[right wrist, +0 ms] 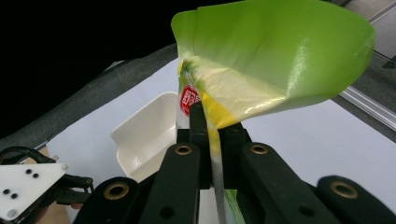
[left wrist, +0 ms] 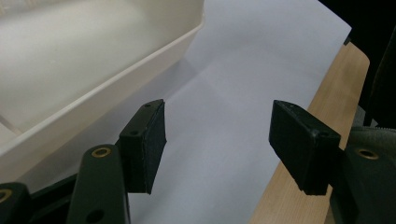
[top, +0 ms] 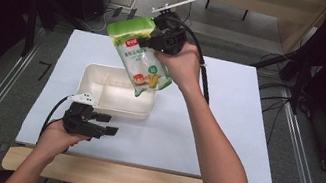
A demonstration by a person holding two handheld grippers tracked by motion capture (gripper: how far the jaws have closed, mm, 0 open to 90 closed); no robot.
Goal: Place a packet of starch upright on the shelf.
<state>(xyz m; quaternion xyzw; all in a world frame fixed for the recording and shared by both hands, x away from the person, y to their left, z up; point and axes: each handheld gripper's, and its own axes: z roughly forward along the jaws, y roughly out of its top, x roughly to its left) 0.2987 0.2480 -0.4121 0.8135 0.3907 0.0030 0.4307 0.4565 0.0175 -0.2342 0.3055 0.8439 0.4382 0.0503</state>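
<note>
right gripper clamped on edge of green pouch, pouch hanging tilted below it over the white tray; left gripper jaws spread, empty, tray just beside it

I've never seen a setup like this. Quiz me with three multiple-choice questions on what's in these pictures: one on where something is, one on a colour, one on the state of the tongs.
1. Where is the pouch?
A. Lying flat on the sheet
B. Held in the air above the white tray
C. On the floor

2. What is the pouch's main colour?
A. Green
B. Red
C. Blue

3. How do the left tongs stand?
A. Shut on the tray
B. Shut on the pouch
C. Open, holding nothing

Answers:
1 B, the right tongs hold it up over the tray.
2 A, its top and edges are bright green.
3 C, the left gripper view shows a wide gap between the jaws with only the white sheet behind.
</note>
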